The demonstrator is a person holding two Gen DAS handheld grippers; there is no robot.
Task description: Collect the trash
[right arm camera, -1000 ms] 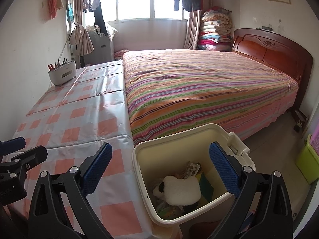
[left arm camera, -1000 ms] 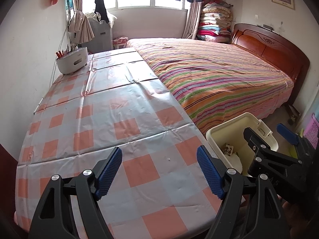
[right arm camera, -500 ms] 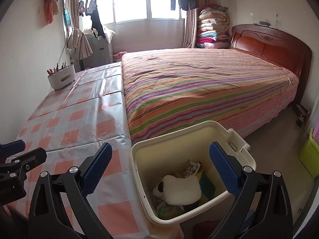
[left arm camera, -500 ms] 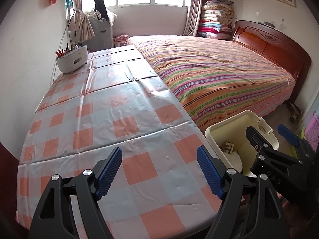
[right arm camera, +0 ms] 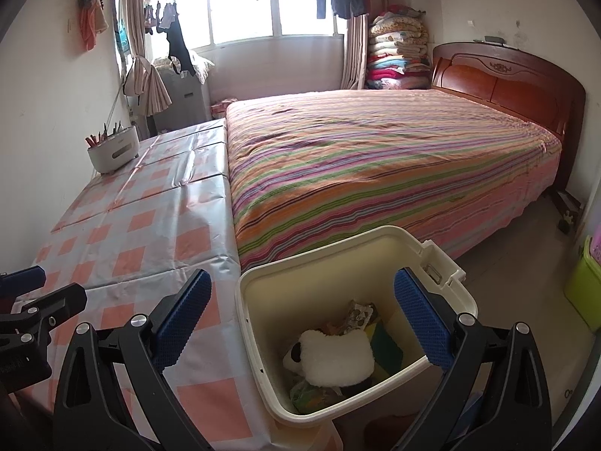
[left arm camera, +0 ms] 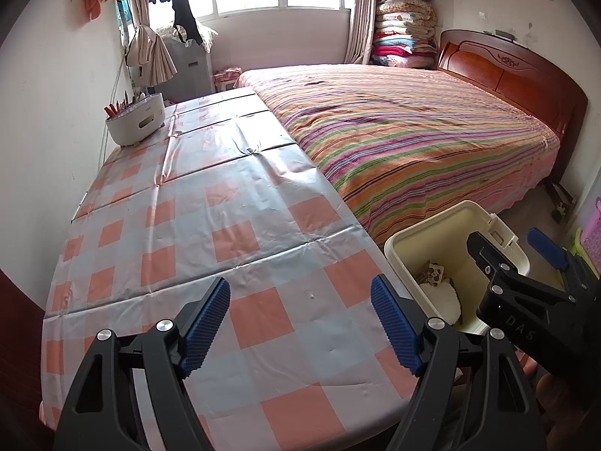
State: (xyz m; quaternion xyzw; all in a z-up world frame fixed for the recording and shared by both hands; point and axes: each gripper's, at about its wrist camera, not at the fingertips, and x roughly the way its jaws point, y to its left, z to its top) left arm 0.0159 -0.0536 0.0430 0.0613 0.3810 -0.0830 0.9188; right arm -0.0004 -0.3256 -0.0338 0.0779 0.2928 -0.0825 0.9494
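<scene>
Both grippers are hanging empty here. The left gripper [left arm camera: 300,323], at the bottom centre of its own view, is holding its blue ribbed fingers [left arm camera: 204,329] spread wide apart with nothing between them, hovering over the orange-and-white checked plastic tablecloth [left arm camera: 195,225] that is filling the middle and left of that frame. The right gripper [right arm camera: 302,319], bottom centre of its own view, is likewise gaping wide and gripping nothing, and it is framing the cream plastic trash bin [right arm camera: 263,342] sitting at the lower middle of the frame, just beside the near corner of the table.

Inside that bin the collected trash is lying at the bottom: a white fluffy wad [right arm camera: 332,353] on top, a crumpled printed wrapper [right arm camera: 358,314] behind it and green and yellow scraps [right arm camera: 385,342] to its right. In the left wrist view the same bin [left arm camera: 417,240] is showing at lower right, with the right gripper's black frame [left arm camera: 526,300] crossing in front of it.

Upper left in both views, a white oval plastic caddy with pens [left arm camera: 136,120] is standing on the far end of the tablecloth near the wall. A bed with a striped multicolour cover [right arm camera: 375,165] is taking up the centre and right, touching the table's long edge.
</scene>
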